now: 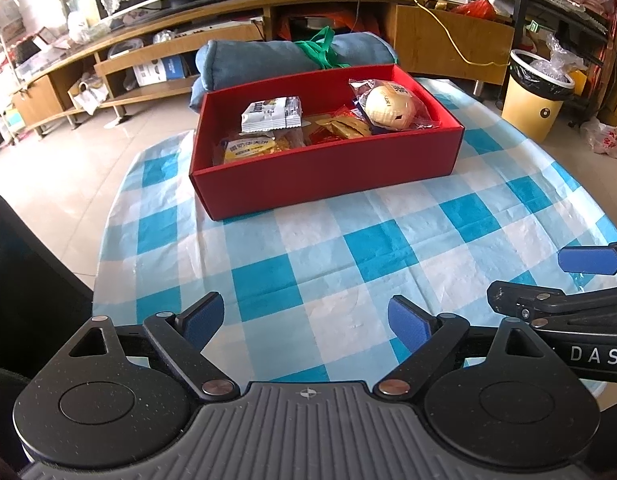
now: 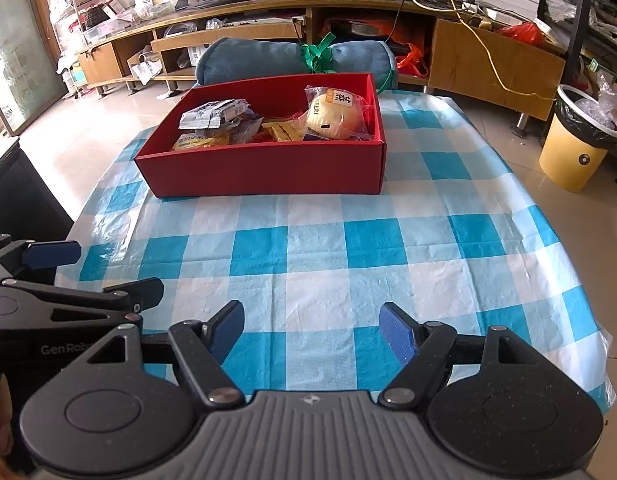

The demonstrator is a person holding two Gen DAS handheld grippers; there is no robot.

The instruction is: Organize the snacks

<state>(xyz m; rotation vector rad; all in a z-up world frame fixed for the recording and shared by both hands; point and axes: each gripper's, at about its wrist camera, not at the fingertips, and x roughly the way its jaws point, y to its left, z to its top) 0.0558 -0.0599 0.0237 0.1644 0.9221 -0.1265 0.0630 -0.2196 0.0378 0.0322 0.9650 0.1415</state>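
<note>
A red cardboard box (image 1: 328, 168) (image 2: 260, 172) stands on the far half of the blue-checked tablecloth (image 1: 348, 264). Inside lie a round bun in a clear bag (image 1: 388, 108) (image 2: 336, 116), a grey-white packet (image 1: 270, 114) (image 2: 212, 114), a yellow packet (image 1: 248, 148) and small yellow and red sachets (image 1: 340, 128). My left gripper (image 1: 304, 308) hovers over the near cloth, well short of the box, open and empty. My right gripper (image 2: 311, 312) is beside it, also open with nothing between its blue pads (image 2: 396, 336). Each gripper shows at the edge of the other's view.
A rolled blue cushion (image 1: 268, 60) with a green tie lies just behind the box. A yellow bin with a black liner (image 2: 576, 152) stands on the floor at right. A long wooden TV stand (image 2: 268, 8) runs along the back. Bare checked cloth stretches between grippers and box.
</note>
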